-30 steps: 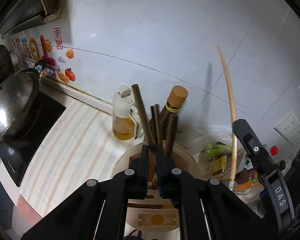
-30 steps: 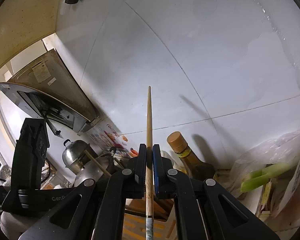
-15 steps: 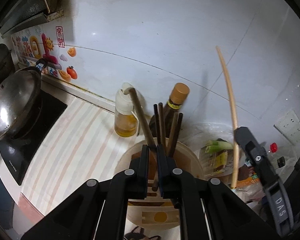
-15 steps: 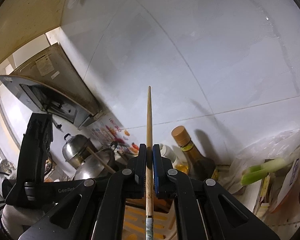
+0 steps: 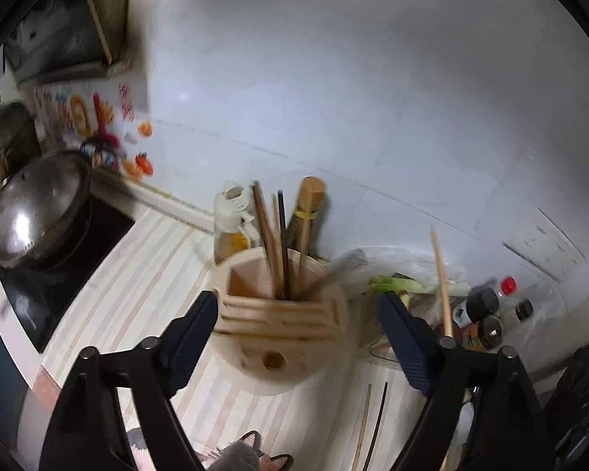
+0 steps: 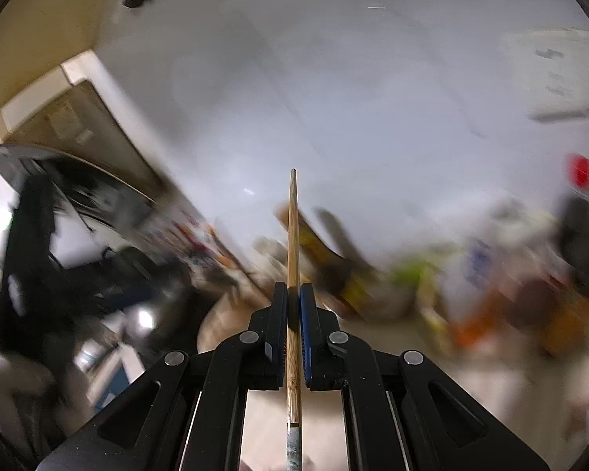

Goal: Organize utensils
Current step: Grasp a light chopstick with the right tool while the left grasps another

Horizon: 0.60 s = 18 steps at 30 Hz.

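From my left wrist camera, the left gripper (image 5: 298, 337) is spread wide with nothing between its fingers, hanging just above the round wooden utensil holder (image 5: 278, 314) on the striped counter (image 5: 137, 286). Several chopsticks (image 5: 280, 243) already stand in the holder's back compartment, leaning slightly. Two more loose chopsticks (image 5: 369, 428) lie flat on the counter near the holder, toward me. Off to the right a pale chopstick (image 5: 440, 278) stands upright in the air.

From my right wrist camera — badly smeared beyond the fingers — the right gripper (image 6: 293, 302) is clenched on that pale chopstick (image 6: 293, 255), which runs straight up between the pads, tip pointing away. I judge the step in hand is bringing it to the holder. To do it well I would keep the stick vertical, aim its lower end at the occupied compartment, and lower slowly before letting go — a skewed entry could catch the rim or knock the others.
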{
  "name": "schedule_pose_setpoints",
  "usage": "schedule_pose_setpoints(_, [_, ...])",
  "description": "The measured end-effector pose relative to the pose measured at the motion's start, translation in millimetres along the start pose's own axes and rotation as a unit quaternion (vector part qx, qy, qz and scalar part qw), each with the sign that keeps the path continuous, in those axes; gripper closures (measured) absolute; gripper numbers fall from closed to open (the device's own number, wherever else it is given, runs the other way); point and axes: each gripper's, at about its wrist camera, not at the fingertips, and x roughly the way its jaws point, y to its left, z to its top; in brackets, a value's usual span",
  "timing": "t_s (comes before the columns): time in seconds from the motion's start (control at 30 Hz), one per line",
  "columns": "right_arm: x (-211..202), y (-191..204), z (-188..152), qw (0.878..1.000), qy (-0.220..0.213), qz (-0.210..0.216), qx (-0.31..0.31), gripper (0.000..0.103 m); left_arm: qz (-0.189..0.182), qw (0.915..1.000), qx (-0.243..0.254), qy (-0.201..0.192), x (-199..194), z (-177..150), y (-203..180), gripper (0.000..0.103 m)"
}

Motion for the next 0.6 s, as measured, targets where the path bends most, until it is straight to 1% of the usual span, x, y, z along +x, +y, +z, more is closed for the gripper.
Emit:
schedule_pose_setpoints(0.1, [-28.0,-24.3,-32.6,0.998,0.027,-0.052,0.017,0.097,-0.002,0.9995,0.03,0.0,-4.1,-18.1,-15.4,0.019])
schedule_pose_setpoints(0.17, [-42.1,-42.9,-52.7,0.995,0.043,-0.085,0.037,0.097,-0.003,0.9988,0.048,0.007,-0.4,-30.9,-24.1,0.017])
schedule_pose_setpoints(0.2, [-47.9,-53.2,-63.8,0.992,0.052,-0.107,0.046,0.097,-0.002,0.9984,0.056,0.009,1.1,-37.7,-28.6,0.007])
schedule_pose_setpoints(0.23, [-52.8,-62.3,-74.0,0.989,0.058,-0.126,0.052,0.097,-0.002,0.9978,0.064,0.013,3.3,-45.0,-32.9,0.001])
schedule_pose_setpoints(0.27, [-54.2,-69.9,-82.5,0.986,0.069,-0.144,0.054,0.097,-0.004,0.997,0.075,0.018,7.1,-56.1,-38.7,0.0])
schedule_pose_setpoints(0.3, [-54.2,-81.9,-95.9,0.98,0.089,-0.169,0.06,0.097,-0.003,0.9962,0.084,0.022,10.6,-65.6,-43.8,0.0])
schedule_pose_setpoints(0.33, [-53.0,-90.6,-106.5,0.975,0.104,-0.184,0.065,0.097,-0.004,0.9952,0.094,0.029,14.6,-75.2,-49.3,0.0])
schedule_pose_setpoints(0.37, [-49.4,-102.7,-121.7,0.967,0.129,-0.208,0.071,0.097,-0.005,0.9933,0.108,0.041,21.5,-91.1,-56.3,0.0])
schedule_pose_setpoints(0.43, [-43.6,-126.7,-144.7,0.953,0.167,-0.237,0.088,0.097,-0.003,0.9904,0.122,0.066,35.7,-115.3,-64.0,0.0])
schedule_pose_setpoints(0.47, [-39.3,-134.9,-152.7,0.947,0.184,-0.247,0.093,0.097,-0.005,0.9877,0.131,0.085,46.3,-132.2,-68.0,0.0])
schedule_pose_setpoints(0.5, [-33.5,-144.0,-163.1,0.937,0.21,-0.263,0.091,0.097,-0.002,0.9854,0.138,0.1,56.1,-147.3,-71.0,0.0])
schedule_pose_setpoints(0.57, [-24.4,-158.3,-178.0,0.923,0.248,-0.278,0.096,0.097,0.008,0.9799,0.151,0.131,75.7,-173.5,-75.6,0.0])
schedule_pose_setpoints(0.6, [-17.4,-164.8,-185.3,0.912,0.278,-0.285,0.094,0.097,0.014,0.9762,0.155,0.151,88.3,-186.7,-76.4,0.0])
